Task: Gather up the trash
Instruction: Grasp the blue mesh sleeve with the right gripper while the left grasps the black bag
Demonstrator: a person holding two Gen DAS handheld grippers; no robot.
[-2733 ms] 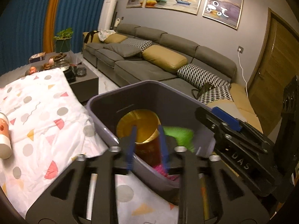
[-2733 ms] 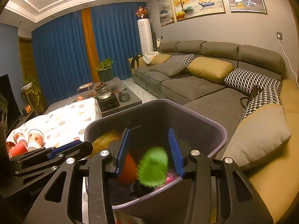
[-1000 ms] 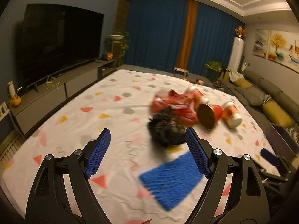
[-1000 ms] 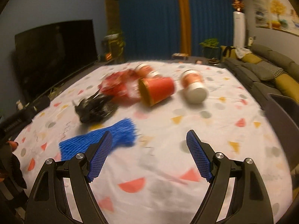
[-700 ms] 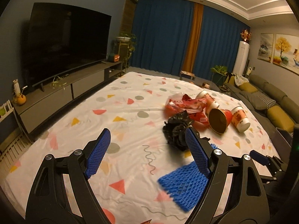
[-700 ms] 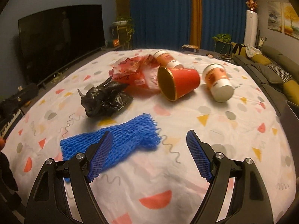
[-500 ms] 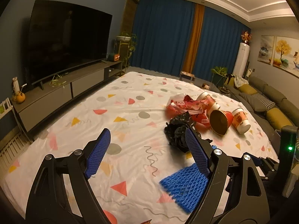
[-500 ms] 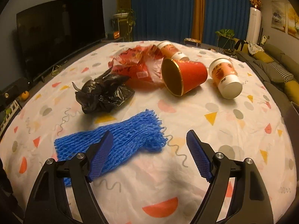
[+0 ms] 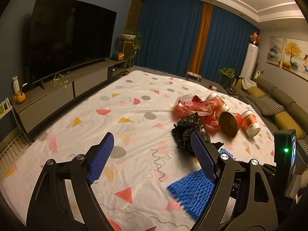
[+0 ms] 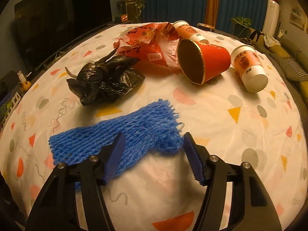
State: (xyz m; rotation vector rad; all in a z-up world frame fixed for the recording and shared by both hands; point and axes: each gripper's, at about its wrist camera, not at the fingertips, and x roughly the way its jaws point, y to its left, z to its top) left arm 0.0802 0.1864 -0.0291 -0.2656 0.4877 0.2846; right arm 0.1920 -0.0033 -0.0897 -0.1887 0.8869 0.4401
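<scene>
My right tongs (image 10: 152, 155) are closing around the near edge of the blue foam net sleeve (image 10: 115, 136), not yet pinching; next, squeeze and lift. My left tongs (image 9: 152, 159) hang open, empty.

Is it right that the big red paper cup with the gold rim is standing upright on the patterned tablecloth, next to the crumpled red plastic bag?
Not quite. The big red paper cup with the gold rim lies on its side, its open mouth facing the camera, as the right wrist view shows. It is on the patterned tablecloth, next to the crumpled red plastic bag.
</scene>
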